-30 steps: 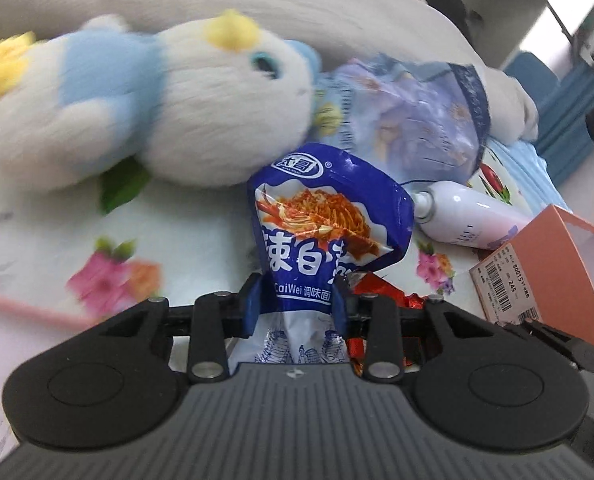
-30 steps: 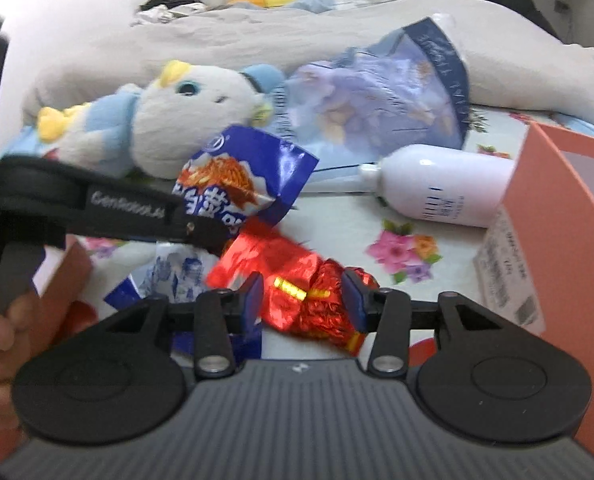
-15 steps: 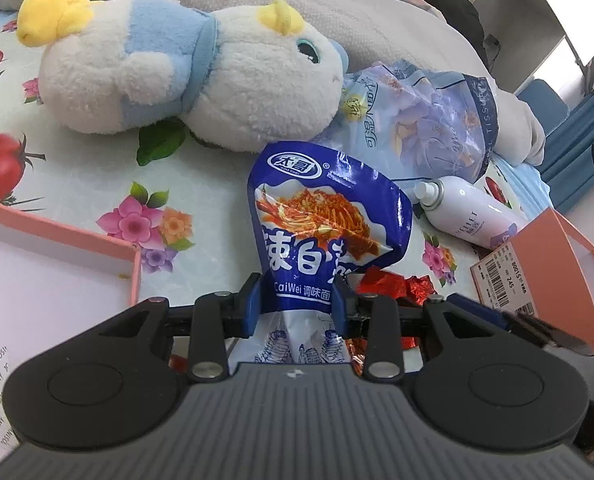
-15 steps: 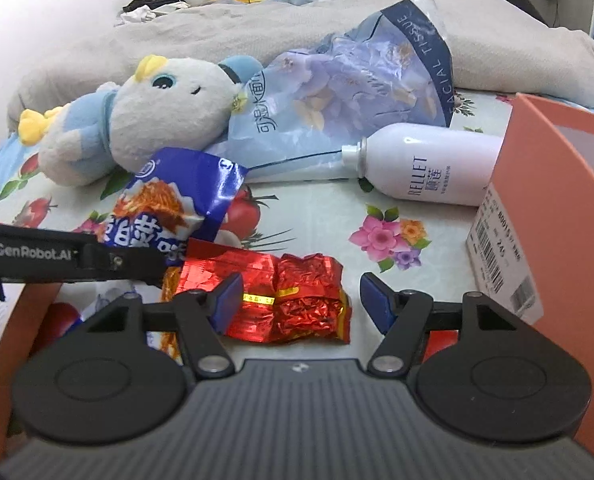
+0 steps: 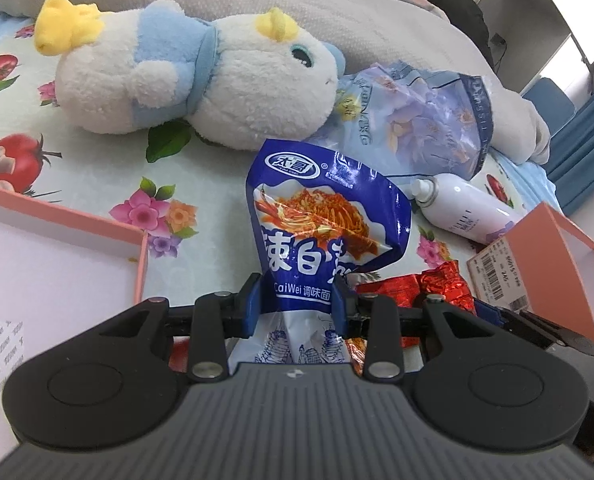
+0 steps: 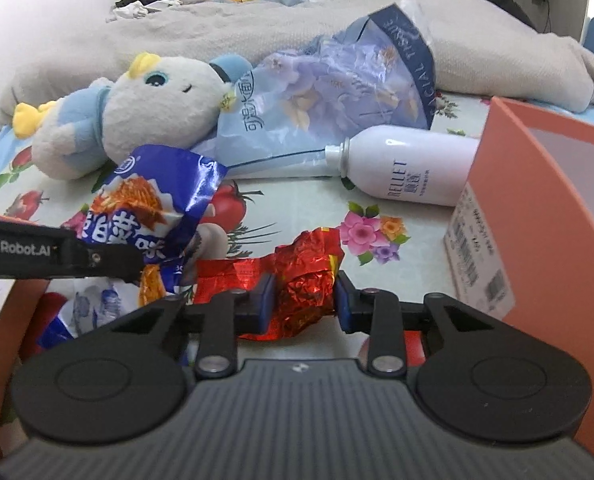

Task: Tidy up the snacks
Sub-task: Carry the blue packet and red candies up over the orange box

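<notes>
— Snacks first: where did we see the blue foil noodle packet (image 5: pixel 325 236)?
— Upright above the flowered bedsheet (image 5: pixel 77 184), gripped in our left gripper (image 5: pixel 296 303).
— And the crinkled red foil snack (image 6: pixel 303 280)?
— Our right gripper (image 6: pixel 304 304) jaws had just been closing and pressed on it.

My left gripper (image 5: pixel 296 296) hides the blue snack bag's (image 5: pixel 317 224) lower end. At three o'clock, the frame edge cuts off the orange box (image 6: pixel 545 216); its barcode label (image 6: pixel 479 248) is too small to read.
</notes>
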`<state>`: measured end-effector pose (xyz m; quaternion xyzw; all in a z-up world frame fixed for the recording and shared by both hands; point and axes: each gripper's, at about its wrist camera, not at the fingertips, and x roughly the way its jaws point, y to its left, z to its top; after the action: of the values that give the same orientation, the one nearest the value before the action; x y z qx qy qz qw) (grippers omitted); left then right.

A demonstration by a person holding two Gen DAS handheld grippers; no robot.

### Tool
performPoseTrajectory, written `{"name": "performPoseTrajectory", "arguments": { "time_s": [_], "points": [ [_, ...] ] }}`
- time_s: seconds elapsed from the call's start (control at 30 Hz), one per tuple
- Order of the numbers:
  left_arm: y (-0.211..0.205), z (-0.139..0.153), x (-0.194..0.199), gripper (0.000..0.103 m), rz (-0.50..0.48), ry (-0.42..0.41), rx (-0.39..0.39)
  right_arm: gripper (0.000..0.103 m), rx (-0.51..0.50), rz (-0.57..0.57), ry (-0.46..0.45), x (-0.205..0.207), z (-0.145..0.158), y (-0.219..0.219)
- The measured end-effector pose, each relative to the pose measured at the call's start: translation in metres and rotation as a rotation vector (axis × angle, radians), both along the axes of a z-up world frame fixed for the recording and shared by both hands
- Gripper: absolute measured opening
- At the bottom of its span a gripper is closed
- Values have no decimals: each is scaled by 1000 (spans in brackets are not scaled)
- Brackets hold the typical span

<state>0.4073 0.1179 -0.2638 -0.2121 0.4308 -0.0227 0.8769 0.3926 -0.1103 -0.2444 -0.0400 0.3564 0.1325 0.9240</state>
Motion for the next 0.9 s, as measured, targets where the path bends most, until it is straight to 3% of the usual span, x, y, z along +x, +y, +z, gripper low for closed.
{"name": "performPoseTrajectory", "arguments": {
  "time_s": [0.43,0.9],
  "points": [
    [-13,34,-54,40,24,-36,22,34,-14,44,-37,-50,30,-14],
    [-34,56,-140,40,6,12,37,34,-47,73,-15,-133,50,-28]
  ]
}}
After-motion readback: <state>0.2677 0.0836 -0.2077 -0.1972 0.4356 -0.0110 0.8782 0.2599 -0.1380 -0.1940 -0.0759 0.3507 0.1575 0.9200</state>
